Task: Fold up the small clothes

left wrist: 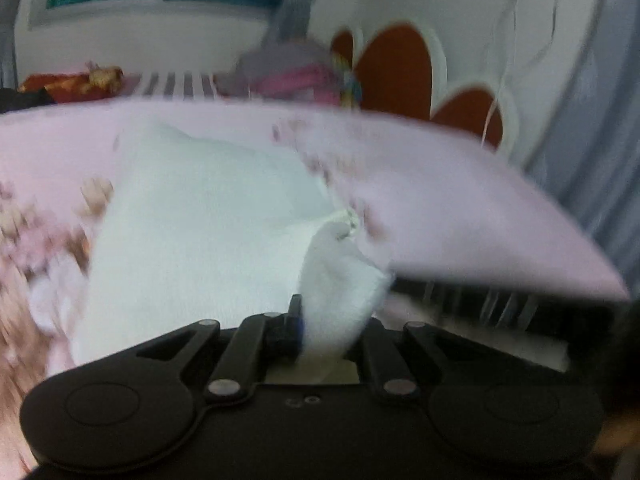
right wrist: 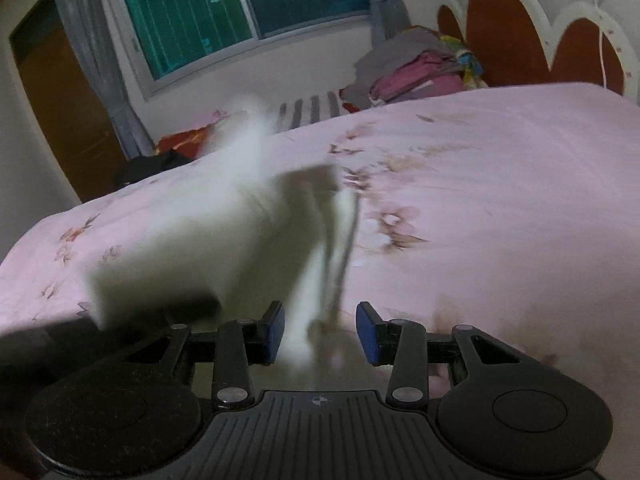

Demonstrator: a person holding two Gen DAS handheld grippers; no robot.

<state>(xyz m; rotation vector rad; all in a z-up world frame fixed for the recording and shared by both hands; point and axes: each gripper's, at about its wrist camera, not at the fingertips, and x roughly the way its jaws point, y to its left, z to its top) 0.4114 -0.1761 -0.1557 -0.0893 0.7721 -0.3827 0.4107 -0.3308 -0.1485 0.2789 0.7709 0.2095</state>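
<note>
A pile of folded clothes sits at the far edge of the pink bed, below the red-and-white headboard. My left fingers are clenched on a corner of the white garment — it spreads over the bed. My right fingers are released around a blurred white strip, its shape hard to make out.
</note>
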